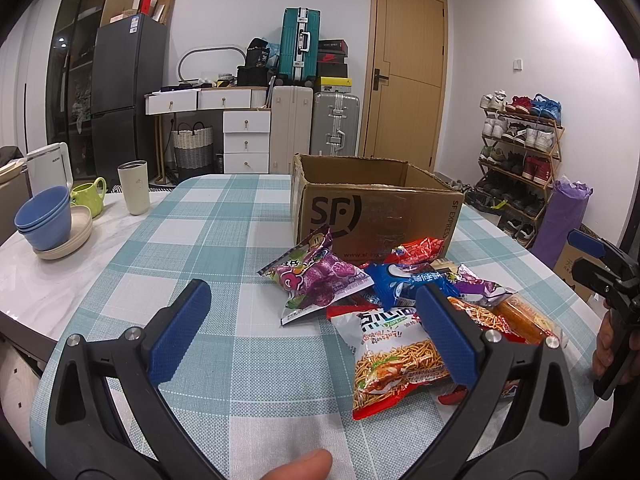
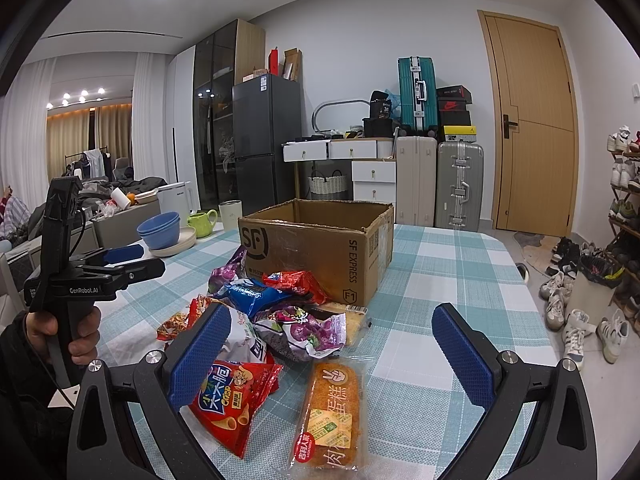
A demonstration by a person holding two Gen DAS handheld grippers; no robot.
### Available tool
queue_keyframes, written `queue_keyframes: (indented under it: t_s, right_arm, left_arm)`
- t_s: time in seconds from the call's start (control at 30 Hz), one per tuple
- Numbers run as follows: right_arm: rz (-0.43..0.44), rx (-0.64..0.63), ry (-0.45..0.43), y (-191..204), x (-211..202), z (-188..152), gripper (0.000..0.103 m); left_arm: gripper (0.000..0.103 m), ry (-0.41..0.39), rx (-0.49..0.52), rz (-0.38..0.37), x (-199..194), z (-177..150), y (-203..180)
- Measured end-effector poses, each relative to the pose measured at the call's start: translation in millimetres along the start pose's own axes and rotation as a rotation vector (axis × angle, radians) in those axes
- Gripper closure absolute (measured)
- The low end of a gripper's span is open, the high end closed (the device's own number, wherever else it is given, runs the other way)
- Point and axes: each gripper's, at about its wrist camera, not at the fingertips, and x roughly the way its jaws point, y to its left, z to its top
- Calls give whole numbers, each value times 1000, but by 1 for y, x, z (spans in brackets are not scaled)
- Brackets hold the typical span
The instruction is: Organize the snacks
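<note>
An open SF cardboard box [image 1: 376,216] [image 2: 320,248] stands on the checked tablecloth. A pile of snack bags lies in front of it: a purple grape candy bag [image 1: 316,280], a blue bag [image 1: 404,282] [image 2: 252,294], a noodle snack bag [image 1: 396,360], a red crisp bag [image 2: 236,400] and an orange cake pack [image 2: 332,412]. My left gripper [image 1: 312,332] is open and empty above the table, left of the pile. My right gripper [image 2: 332,360] is open and empty, hovering over the cake pack. Each gripper shows in the other's view [image 1: 600,264] [image 2: 120,264].
Blue bowls on a plate [image 1: 48,220], a green mug [image 1: 90,196], a cream tumbler [image 1: 134,186] and a white kettle [image 1: 48,164] stand at the table's left. A shoe rack [image 1: 520,152], suitcases [image 1: 316,124] and a door [image 1: 404,76] are beyond.
</note>
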Motion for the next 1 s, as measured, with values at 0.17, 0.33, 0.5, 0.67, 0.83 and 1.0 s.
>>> queue_keyframes:
  t_s: [0.17, 0.33, 0.5, 0.67, 0.83, 1.0]
  right_arm:
    - [0, 1, 0, 0, 0, 0, 1]
    - [0, 0, 0, 0, 0, 0, 1]
    - [0, 2, 0, 0, 0, 0, 1]
    - [0, 1, 0, 0, 1, -1, 1]
    - [-6, 6, 5, -2, -2, 4, 1]
    - [-30, 0, 30, -1, 7, 0, 1]
  left_arm:
    - [1, 0, 0, 0, 0, 0, 0]
    - [1, 0, 1, 1, 0, 0, 0]
    - [1, 1, 0, 1, 0, 0, 0]
    - [1, 0, 1, 1, 0, 0, 0]
    - [1, -1, 0, 0, 0, 0, 0]
    - [1, 1, 2, -2, 0, 0, 0]
